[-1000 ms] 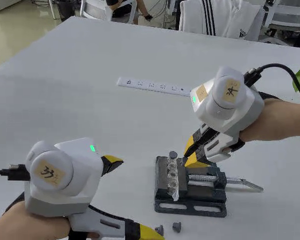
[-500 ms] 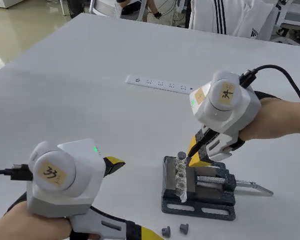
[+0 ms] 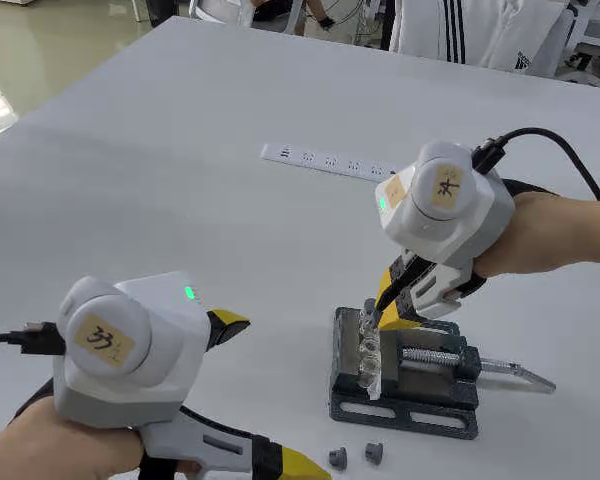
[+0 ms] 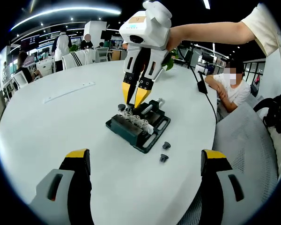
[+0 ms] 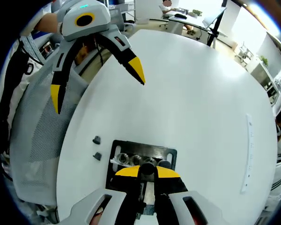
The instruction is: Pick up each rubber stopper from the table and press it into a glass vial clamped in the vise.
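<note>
Now touching the stopper on the end vial in the vise with the right gripper, jaws nearly closed, cannot tell if gripping; leaving two loose stoppers lying beside the vise; holding the left gripper wide open, empty.

The head view looks forward and down from the near edge of the white table, with the vise close at 5 o'clock. The left gripper view faces it from low and farther back; the right gripper view hangs right over it, looking almost straight down. All three share the vise and two loose stoppers.
</note>
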